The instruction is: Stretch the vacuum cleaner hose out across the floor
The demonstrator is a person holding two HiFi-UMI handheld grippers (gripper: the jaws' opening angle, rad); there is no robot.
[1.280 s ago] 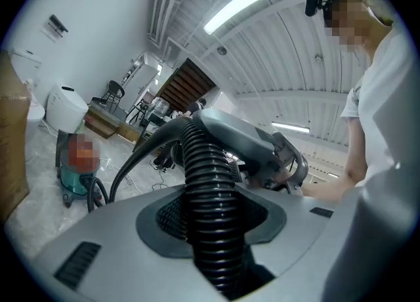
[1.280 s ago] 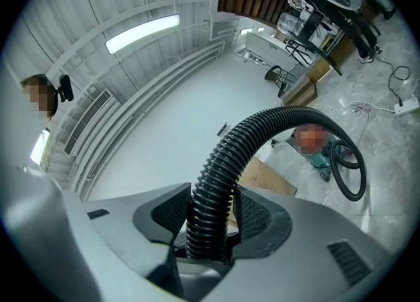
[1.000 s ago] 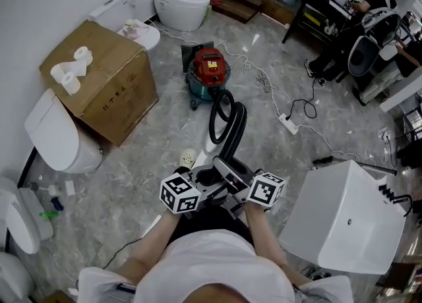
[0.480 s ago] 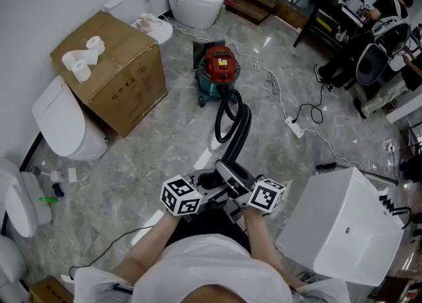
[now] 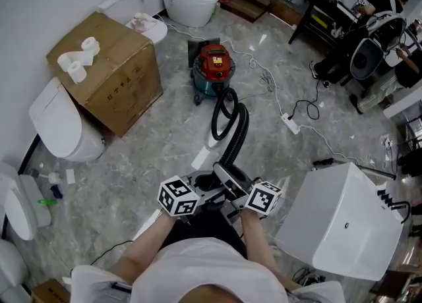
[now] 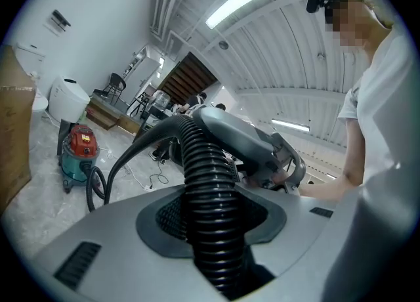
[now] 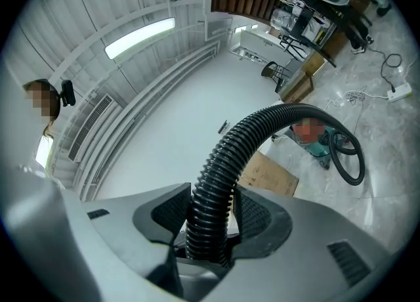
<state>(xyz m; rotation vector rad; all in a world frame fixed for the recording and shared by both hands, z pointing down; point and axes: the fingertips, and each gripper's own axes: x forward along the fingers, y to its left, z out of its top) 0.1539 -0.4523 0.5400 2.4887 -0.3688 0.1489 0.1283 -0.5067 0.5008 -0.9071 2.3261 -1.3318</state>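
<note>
Head view | Your left gripper and right gripper both clamp the hose side by side near your body, sharing the pull | hose runs down to a loop beside the vacuum | slack likely remains to stretch.

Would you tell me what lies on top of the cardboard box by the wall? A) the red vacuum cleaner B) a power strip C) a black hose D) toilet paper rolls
D: white toilet paper rolls sit on the top face of the cardboard box.
</note>
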